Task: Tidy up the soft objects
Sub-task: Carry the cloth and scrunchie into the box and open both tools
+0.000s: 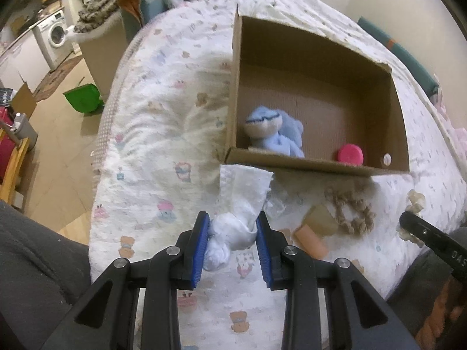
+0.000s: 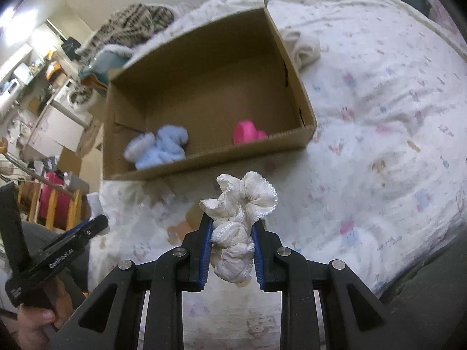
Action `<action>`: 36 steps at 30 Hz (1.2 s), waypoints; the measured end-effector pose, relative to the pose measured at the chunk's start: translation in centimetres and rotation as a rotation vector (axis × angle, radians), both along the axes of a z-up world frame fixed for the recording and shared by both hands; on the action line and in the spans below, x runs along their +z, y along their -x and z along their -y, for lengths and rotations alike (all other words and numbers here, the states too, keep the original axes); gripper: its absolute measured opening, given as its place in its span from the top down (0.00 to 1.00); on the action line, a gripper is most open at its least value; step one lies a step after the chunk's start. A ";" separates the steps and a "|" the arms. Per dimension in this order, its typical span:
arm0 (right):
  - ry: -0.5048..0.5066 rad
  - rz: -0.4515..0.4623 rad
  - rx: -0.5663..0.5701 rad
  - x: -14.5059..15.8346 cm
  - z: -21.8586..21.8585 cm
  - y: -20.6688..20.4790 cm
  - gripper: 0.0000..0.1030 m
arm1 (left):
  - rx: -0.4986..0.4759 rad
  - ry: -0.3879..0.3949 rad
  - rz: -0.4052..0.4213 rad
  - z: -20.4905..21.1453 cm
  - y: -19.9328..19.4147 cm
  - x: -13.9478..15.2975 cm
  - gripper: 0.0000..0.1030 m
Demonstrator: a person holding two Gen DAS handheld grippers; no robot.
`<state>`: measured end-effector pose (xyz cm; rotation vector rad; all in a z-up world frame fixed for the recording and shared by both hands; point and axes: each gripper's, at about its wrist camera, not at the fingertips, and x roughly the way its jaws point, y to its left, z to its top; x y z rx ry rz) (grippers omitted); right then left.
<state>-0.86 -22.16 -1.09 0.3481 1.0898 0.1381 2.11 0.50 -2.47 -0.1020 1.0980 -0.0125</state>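
White printed bedding covers the bed [image 1: 163, 110] in front of you, and the cardboard box [image 1: 233, 93] sits on it, open side up. Inside lie a blue plush toy [image 1: 275, 134] and a pink round thing [image 1: 350, 154]. Your left gripper [image 1: 233, 229] is clamped on a white cloth [image 1: 242, 204] just before the box. Your right gripper [image 2: 232, 230] pinches a frilly white scrunchie [image 2: 242, 221] above the bed.

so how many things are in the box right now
2: a blue plush at the box's near left corner, and a pink item against the near wall further right. That wall may hide more.
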 end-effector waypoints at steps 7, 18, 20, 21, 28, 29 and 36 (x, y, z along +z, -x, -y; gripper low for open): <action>0.006 0.107 0.016 1.5 -1.1 -0.3 0.74 | 0.026 -0.016 0.079 -0.2 0.0 2.2 0.72; -0.018 0.194 0.010 3.9 -0.6 -3.0 0.74 | -0.024 -0.029 0.145 1.8 -3.6 5.5 0.72; -0.017 0.204 0.011 4.1 -0.5 -3.7 0.74 | -0.036 -0.034 0.151 2.2 -4.3 5.8 0.72; -0.017 0.207 0.011 4.2 -0.5 -4.1 0.74 | -0.043 -0.036 0.153 2.6 -4.9 5.9 0.72; -0.012 0.203 0.008 3.9 -0.2 -6.9 0.74 | -0.080 -0.056 0.160 4.5 -7.8 5.9 0.72; -0.009 0.202 0.010 3.8 -0.2 -7.3 0.74 | -0.086 -0.059 0.160 4.8 -8.1 5.8 0.72; 0.026 0.191 0.031 2.7 -0.6 -9.9 0.74 | -0.133 -0.098 0.171 6.9 -10.5 4.9 0.72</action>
